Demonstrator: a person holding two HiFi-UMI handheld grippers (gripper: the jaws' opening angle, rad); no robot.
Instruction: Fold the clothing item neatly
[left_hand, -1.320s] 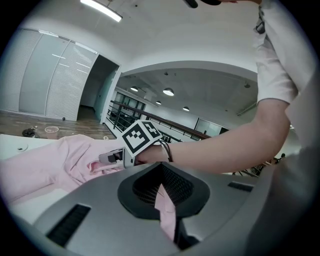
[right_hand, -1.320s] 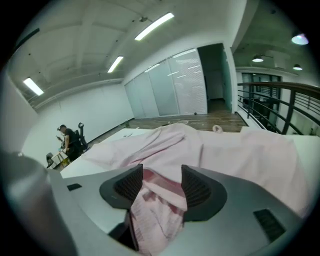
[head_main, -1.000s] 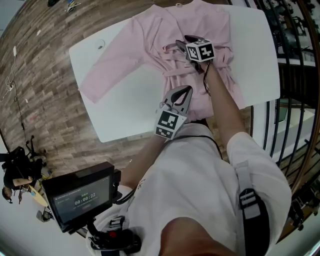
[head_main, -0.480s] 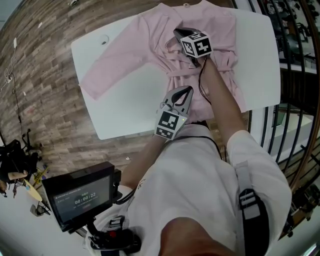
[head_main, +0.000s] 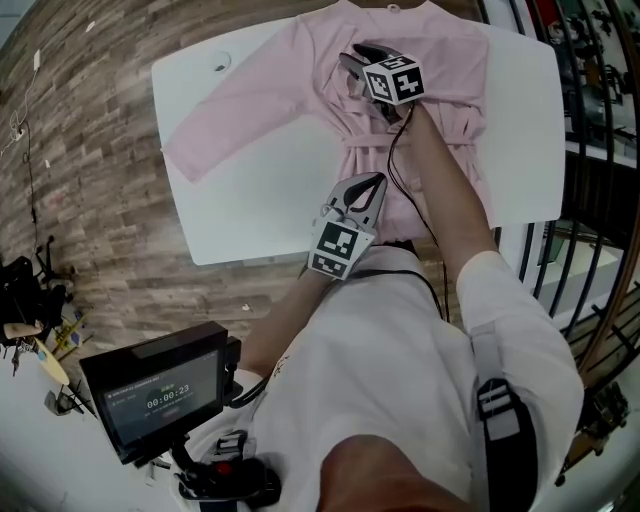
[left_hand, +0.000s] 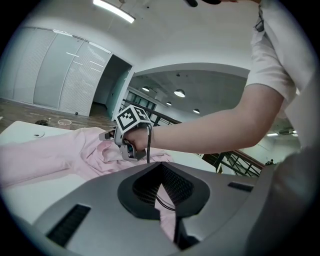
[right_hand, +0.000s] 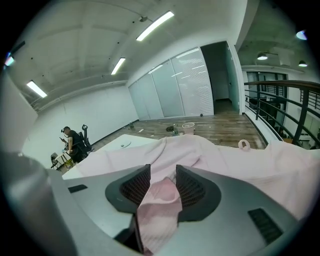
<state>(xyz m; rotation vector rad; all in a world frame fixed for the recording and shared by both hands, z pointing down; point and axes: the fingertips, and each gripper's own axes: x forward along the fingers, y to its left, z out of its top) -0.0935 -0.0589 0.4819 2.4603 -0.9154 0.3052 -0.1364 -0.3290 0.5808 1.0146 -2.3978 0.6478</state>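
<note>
Right gripper (right_hand: 162, 182): jaws apart, just been opening, a loose fold of the pink garment (head_main: 440, 60) between them, unpinched. Left gripper (left_hand: 169, 225): jaws closed on the near hem. Beyond both, the garment lies mostly spread on the white table (head_main: 250, 210), 1 sleeve (head_main: 240, 110) outstretched. Judgement: 0 neat folds finished.

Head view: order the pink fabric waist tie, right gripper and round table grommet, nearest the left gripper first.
1. Pink fabric waist tie, just ahead.
2. Right gripper, farther up; jaws just opening, pink cloth between.
3. Round grommet, white table's far-left corner.
</note>
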